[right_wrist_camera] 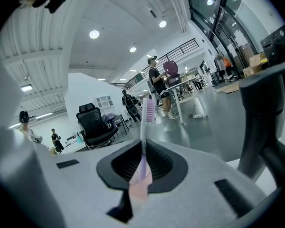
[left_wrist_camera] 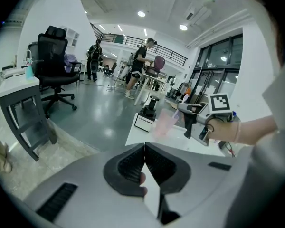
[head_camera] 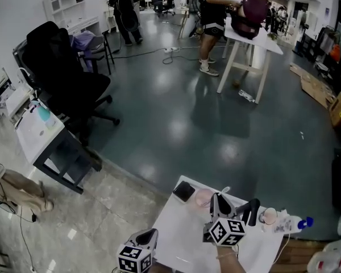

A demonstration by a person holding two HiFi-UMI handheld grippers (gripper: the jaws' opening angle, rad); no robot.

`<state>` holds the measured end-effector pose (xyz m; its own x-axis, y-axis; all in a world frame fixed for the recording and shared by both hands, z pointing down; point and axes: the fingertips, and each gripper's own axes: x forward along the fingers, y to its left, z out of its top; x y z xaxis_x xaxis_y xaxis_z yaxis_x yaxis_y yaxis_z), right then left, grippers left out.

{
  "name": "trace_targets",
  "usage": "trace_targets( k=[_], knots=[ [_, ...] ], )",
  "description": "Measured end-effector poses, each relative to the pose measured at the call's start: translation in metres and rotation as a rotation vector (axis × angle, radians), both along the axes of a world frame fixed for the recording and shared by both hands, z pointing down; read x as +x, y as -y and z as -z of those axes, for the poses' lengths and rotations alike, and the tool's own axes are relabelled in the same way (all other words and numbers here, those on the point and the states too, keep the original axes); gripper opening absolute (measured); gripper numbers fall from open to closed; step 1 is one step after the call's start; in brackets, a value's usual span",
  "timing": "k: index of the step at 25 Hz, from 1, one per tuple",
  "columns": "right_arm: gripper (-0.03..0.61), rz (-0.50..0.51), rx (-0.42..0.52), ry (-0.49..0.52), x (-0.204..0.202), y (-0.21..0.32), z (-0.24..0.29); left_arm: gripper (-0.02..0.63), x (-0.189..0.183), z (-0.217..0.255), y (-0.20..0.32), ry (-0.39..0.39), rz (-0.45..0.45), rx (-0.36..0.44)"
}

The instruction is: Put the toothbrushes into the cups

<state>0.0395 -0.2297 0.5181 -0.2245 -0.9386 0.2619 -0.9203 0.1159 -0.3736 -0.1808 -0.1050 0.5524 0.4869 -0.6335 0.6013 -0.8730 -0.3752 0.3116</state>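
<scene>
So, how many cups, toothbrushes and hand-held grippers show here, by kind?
Cups: 2, a pink cup and a second cup
Toothbrushes: 1 plainly seen, the toothbrush clamped in the right hand-held gripper
Hand-held grippers: 2, counting the left hand-held gripper, shut
Total: 5

The toothbrush [right_wrist_camera: 144, 122] is white fading to lilac with pink bristles, the cup [head_camera: 204, 197] see-through pink, the table [head_camera: 182, 238] white, the right gripper [right_wrist_camera: 143, 151] grey with black pads [right_wrist_camera: 126, 166] and black-and-white square markers [head_camera: 225, 232], the office chair [head_camera: 59, 73] black.
</scene>
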Motion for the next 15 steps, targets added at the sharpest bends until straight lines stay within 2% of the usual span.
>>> trace_targets(
  k=[15],
  knots=[
    [0.027,0.015,-0.049,-0.044,-0.004,-0.009,-0.017,0.005,-0.002,0.003,-0.006,0.006,0.013,-0.001]
  ],
)
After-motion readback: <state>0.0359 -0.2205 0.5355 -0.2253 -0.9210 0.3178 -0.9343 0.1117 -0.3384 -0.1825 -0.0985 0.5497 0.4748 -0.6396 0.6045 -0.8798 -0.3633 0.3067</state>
